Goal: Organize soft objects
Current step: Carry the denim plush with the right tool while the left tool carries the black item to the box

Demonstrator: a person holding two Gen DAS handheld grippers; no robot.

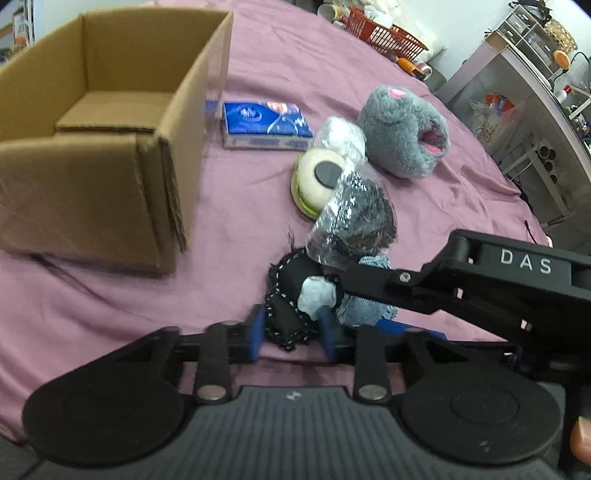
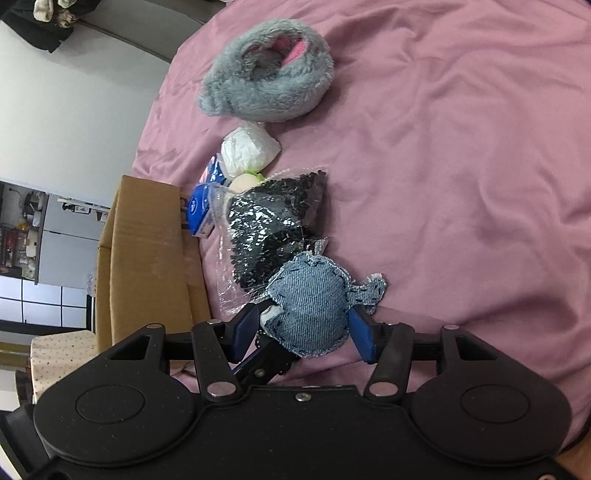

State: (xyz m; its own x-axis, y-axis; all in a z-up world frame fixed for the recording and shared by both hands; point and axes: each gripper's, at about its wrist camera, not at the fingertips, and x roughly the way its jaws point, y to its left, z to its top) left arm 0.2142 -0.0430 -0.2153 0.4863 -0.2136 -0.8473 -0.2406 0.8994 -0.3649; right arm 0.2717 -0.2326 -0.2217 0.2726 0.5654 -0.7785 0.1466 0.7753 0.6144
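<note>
My left gripper [image 1: 293, 328] is shut on a black stitched fabric toy [image 1: 291, 295] on the purple cloth. My right gripper [image 2: 303, 332] is shut on a blue denim stuffed fish [image 2: 314, 299], which touches the black toy; it also shows in the left wrist view [image 1: 364, 306]. Behind them lie a black fuzzy item in a clear bag [image 1: 354, 218], a cream round plush [image 1: 319, 181], a white bagged bundle [image 1: 341, 136], a grey furry slipper [image 1: 402, 133] and a blue tissue pack [image 1: 264, 125]. An open cardboard box [image 1: 103, 147] stands at the left.
The purple cloth [image 2: 461, 166] covers the table and stretches bare to the right in the right wrist view. A red basket [image 1: 384, 35] sits at the far edge. A metal shelf unit [image 1: 524, 85] stands beyond the table at the right.
</note>
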